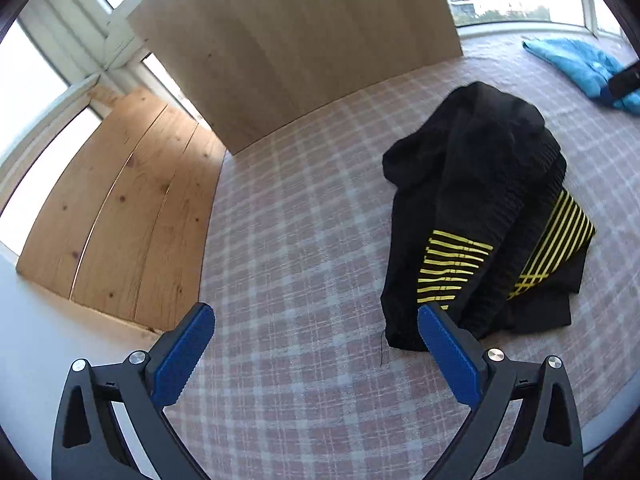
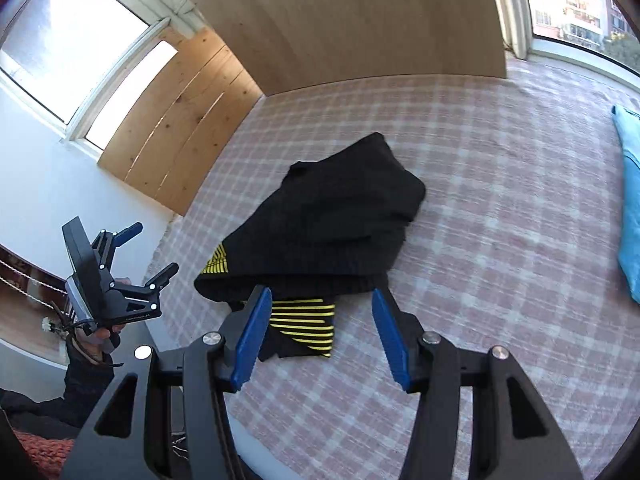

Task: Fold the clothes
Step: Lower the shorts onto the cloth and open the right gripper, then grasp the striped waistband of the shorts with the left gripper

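A crumpled black garment with yellow stripes (image 1: pixel 472 184) (image 2: pixel 340 216) lies in a heap on the pink plaid bed cover (image 1: pixel 296 208) (image 2: pixel 500 168). My left gripper (image 1: pixel 316 312) hovers open over bare cover at the heap's left side. Its right finger overlaps the garment's lower edge in the view, and nothing is between the pads. In the right wrist view that left gripper (image 2: pixel 156 247) shows at the bed's left edge, held by a hand. My right gripper (image 2: pixel 320 294) stands open at the heap's near side, the striped part (image 2: pixel 304 320) showing between its fingers without being pinched.
A blue garment (image 1: pixel 580 64) (image 2: pixel 630 208) lies at the far right of the bed. A wooden headboard (image 1: pixel 300 40) (image 2: pixel 360 20) stands behind, a wooden side panel (image 1: pixel 120 220) (image 2: pixel 180 120) to the left, and windows beyond both.
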### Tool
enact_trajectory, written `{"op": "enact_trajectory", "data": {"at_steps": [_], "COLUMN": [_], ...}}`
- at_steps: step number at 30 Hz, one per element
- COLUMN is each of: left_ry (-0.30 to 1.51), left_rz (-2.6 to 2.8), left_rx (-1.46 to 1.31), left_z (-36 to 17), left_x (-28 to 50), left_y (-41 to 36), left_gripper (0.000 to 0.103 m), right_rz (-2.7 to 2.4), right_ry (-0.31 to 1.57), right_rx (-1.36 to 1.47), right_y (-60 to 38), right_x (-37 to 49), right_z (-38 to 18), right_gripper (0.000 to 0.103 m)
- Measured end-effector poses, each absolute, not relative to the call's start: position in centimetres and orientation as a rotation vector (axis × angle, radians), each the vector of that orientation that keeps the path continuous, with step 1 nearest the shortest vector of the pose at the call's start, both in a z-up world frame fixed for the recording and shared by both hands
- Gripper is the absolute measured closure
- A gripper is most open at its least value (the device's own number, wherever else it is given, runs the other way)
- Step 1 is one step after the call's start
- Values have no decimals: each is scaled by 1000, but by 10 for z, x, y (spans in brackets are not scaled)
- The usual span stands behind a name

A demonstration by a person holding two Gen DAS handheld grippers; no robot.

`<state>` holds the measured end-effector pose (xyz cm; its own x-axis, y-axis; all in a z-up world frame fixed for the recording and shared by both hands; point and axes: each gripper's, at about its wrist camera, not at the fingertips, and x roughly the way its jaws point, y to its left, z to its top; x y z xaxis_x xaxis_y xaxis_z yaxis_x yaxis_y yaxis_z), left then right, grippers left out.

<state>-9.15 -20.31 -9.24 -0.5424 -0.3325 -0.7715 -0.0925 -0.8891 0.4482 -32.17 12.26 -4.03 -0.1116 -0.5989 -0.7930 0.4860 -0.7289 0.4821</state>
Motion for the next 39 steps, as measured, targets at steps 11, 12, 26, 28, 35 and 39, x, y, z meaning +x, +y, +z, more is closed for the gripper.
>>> {"op": "enact_trajectory", "data": {"at_steps": [11,12,26,28,35,39], "left_ry": [-528,-536,19,90,-55,-10], "left_rz": [-2650,-2636,-2600,-2605,-2587,-2541], "left_rx": [1628,1647,1845,1774,1504,1397], "left_z": [-110,-114,-137,-126,-70,-52], "left_x": [-106,-107,-120,-117,-116,-125], "left_y": [-181,-179,-216,-224,-258,-294], "left_gripper": [1,1,87,91,92,92], "right_rz": [-1900,-1903,-1910,-1933,-2035,-1984], "right_ry": [-244,-241,-260,-237,-27,135], "right_rx": [1517,1513,1513,1495,1348,1251], "right_y": [136,135,137,136,117,87], "right_x": [-332,-332,-330,-332,-349,-350], "right_z": [-79,-79,-86,-83,-71,-73], "right_gripper": [51,51,49,49,49,49]}}
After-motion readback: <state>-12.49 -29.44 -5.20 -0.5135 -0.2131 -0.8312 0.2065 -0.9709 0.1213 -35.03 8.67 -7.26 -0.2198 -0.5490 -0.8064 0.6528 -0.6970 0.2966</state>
